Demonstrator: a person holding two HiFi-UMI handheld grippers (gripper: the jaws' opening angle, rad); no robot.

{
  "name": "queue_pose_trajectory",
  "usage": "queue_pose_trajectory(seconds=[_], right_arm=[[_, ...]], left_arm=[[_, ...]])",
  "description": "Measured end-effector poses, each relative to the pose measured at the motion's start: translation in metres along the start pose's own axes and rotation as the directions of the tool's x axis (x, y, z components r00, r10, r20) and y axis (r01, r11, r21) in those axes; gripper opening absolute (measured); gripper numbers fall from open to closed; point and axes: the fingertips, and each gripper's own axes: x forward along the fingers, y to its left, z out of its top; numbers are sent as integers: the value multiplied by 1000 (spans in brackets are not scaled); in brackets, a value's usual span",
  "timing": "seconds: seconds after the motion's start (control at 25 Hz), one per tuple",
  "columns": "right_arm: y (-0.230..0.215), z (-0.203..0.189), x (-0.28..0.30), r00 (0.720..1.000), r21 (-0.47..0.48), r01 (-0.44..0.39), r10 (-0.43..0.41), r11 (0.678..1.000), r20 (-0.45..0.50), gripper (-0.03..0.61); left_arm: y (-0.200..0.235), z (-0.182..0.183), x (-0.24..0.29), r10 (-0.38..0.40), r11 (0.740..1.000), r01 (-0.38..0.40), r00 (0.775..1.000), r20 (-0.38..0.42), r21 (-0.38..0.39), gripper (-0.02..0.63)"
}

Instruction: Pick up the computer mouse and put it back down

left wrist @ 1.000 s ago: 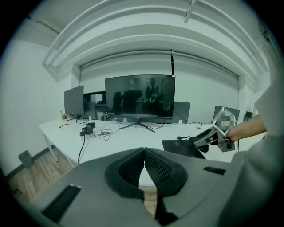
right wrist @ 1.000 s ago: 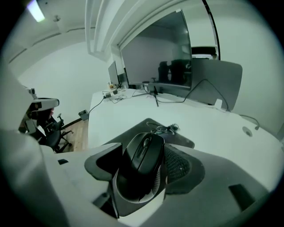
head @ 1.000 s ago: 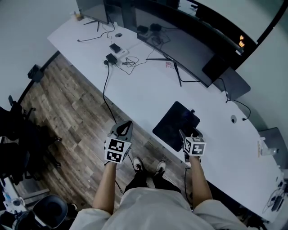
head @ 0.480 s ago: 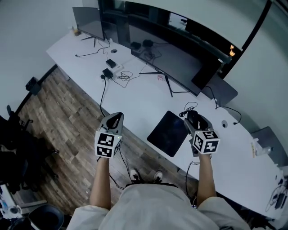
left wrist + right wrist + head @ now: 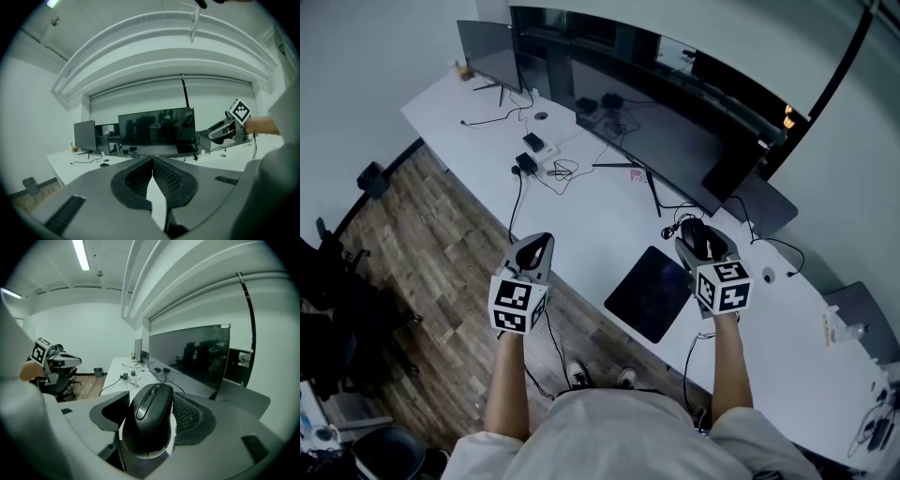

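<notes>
Head view: since a second ago my right gripper (image 5: pixel 701 246) has come up from the near edge of the mouse pad (image 5: pixel 649 292). It now holds the computer mouse (image 5: pixel 694 232) clear above the desk (image 5: pixel 581 211), just past the pad's far corner. My left gripper (image 5: pixel 535 248) has risen too, off the desk's near edge

Left gripper view: jaws pressed together, nothing between them

Right gripper view: both pads clamp the mouse's flanks, its wheel facing the camera. I judge the pick-up done; setting it back down remains
</notes>
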Motion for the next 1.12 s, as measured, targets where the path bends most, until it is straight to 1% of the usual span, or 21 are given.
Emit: queue_pose_trajectory(seconds=[0.2,0.32,0.44,0.72,0.88,1.04,1.12], right_arm=[[18,-17,45,995,-30,-84,82,996,-62,299],[38,-32,80,987,-40,-136,132,990,-95,299],[58,-50,114,974,-54,-194,186,980,-131,299],[112,-113,193,935,-75,-297,273,952,-227,298],[126,-146,224,913,-82,-324,289,942,-289,293],[130,-170,248,903,-69,-314,275,947,-331,288],[133,-179,260,898,-61,-309,270,949,-348,288]], left_arm=[[5,-17,4,21,999,-23,999,-35,-40,15],[9,-36,5,25,999,-27,997,-66,-25,15],[12,-58,11,29,1000,-29,994,-103,-6,15],[25,-117,14,28,997,-41,982,-188,-64,15],[27,-146,13,16,996,-37,972,-236,-81,15],[31,-164,12,23,991,-55,967,-253,-122,15],[31,-170,11,17,991,-52,965,-261,-127,15]])
